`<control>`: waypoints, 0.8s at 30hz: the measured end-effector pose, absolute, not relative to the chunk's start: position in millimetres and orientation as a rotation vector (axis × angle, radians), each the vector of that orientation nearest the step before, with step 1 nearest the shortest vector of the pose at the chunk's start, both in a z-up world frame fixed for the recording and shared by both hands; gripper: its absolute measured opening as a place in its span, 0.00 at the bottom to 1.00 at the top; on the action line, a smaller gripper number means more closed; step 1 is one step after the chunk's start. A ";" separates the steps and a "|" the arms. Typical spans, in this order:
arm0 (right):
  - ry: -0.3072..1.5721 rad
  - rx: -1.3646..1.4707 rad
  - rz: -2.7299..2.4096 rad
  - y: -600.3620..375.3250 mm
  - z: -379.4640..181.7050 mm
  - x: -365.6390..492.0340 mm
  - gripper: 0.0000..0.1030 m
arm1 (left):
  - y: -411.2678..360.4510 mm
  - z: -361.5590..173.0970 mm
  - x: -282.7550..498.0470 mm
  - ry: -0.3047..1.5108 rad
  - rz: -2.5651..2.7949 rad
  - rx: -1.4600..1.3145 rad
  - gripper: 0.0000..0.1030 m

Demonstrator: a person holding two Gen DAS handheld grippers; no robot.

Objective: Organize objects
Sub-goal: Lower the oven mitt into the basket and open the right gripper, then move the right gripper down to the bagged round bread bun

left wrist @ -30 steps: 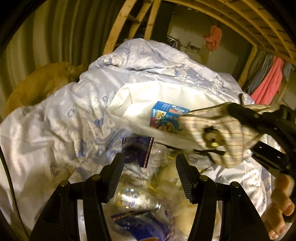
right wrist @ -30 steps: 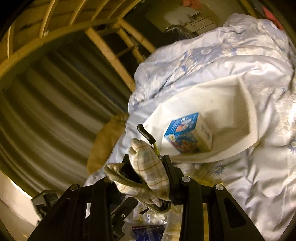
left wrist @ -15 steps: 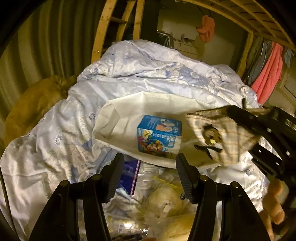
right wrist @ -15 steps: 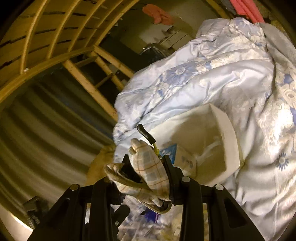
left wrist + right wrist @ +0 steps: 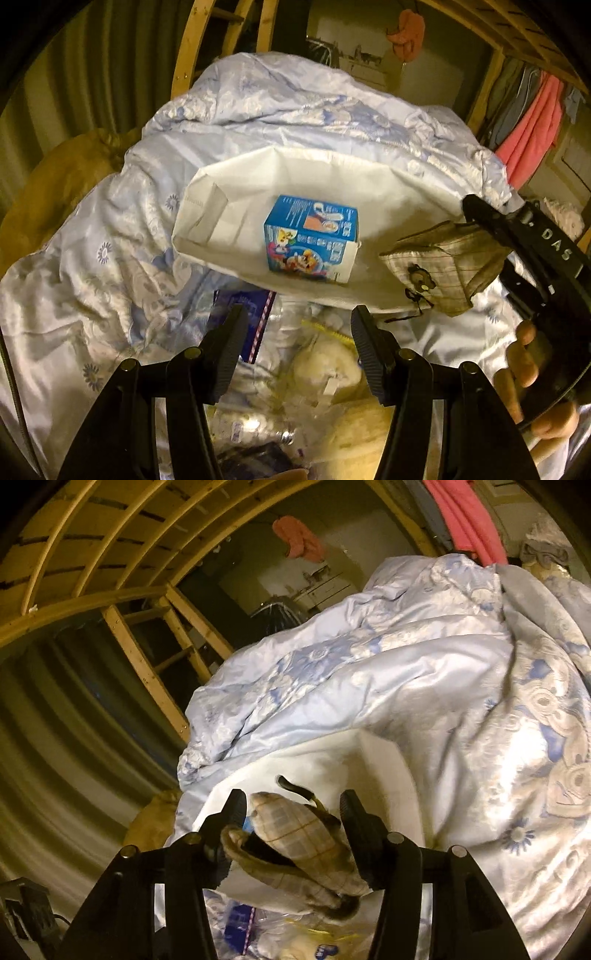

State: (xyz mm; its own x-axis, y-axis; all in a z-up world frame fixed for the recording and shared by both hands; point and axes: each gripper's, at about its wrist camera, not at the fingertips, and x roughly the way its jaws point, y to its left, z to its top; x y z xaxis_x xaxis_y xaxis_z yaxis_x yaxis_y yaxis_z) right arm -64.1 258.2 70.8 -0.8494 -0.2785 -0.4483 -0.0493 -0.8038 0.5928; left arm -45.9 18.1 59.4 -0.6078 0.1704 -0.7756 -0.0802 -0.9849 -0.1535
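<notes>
1. Legibly, only the raised letters "DAS" read on the right gripper's black body in the left wrist view; the print on the blue cartoon carton is too small to read.
2. That carton stands inside the white open box, which lies on the blue-flowered duvet.
3. The right gripper has just been opening its jaws; the plaid fabric pouch sits between them over the box, and whether the pads still press on it cannot be told.
4. The left gripper stands apart and empty above clear plastic bags and a dark blue packet.
5. Only the left view shows the carton's whole face, the pouch's small round emblem and the person's fingers; only the right view shows the pouch's dark cord.
6. Both show hanging pink cloth.
</notes>
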 end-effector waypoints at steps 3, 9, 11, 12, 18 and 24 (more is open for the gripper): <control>-0.908 0.779 -2.784 262.9 79.6 -54.4 0.52 | 12.8 56.0 -42.8 -0.164 2.665 -1.366 0.55; -0.922 0.688 -2.814 272.4 108.1 -32.7 0.60 | 3.8 54.4 -34.4 -0.127 2.667 -1.417 0.55; -0.958 0.673 -2.819 277.7 115.4 -27.7 0.63 | 0.1 53.6 -30.0 -0.116 2.672 -1.420 0.55; -0.968 0.686 -2.820 279.6 117.4 -27.0 0.63 | -1.4 52.5 -27.9 -0.113 2.673 -1.423 0.55; -0.883 0.967 -2.823 280.6 118.5 -23.9 0.63 | -9.0 43.4 -13.3 -0.098 2.674 -1.394 0.55; -0.619 1.622 -2.564 245.5 87.0 -37.1 0.63 | -7.1 16.2 -7.4 -0.136 2.574 -1.404 0.55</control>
